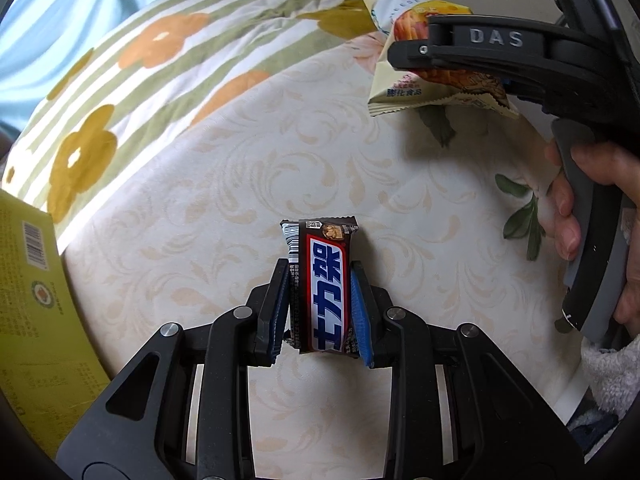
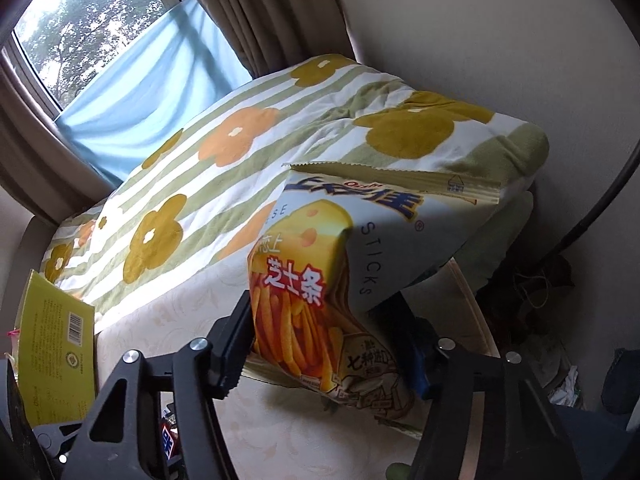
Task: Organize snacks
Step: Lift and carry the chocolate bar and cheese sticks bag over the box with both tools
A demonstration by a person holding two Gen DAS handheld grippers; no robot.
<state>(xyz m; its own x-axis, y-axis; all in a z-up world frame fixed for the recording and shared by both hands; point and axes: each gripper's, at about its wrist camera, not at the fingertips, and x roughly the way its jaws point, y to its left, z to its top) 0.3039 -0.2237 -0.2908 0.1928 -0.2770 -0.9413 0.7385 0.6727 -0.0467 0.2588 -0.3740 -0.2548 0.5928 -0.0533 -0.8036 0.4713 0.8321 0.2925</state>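
Observation:
A brown chocolate bar [image 1: 326,280] with a red and blue label stands lengthwise between the blue pads of my left gripper [image 1: 320,268], which is shut on it just above the cream patterned tablecloth [image 1: 200,220]. My right gripper [image 2: 320,304] is shut on a pale bag of cheese sticks [image 2: 320,248], whose middle is creased between the fingers. In the left wrist view that bag [image 1: 400,92] hangs off the table at the upper right in the right gripper [image 1: 412,40], and a person's hand [image 1: 592,184] holds the handle.
An open yellow-green carton [image 1: 32,300] stands at the table's left edge and also shows in the right wrist view [image 2: 56,344]. A striped floral blanket [image 2: 240,140] is heaped along the far side, below a window with curtains. A wall lies to the right.

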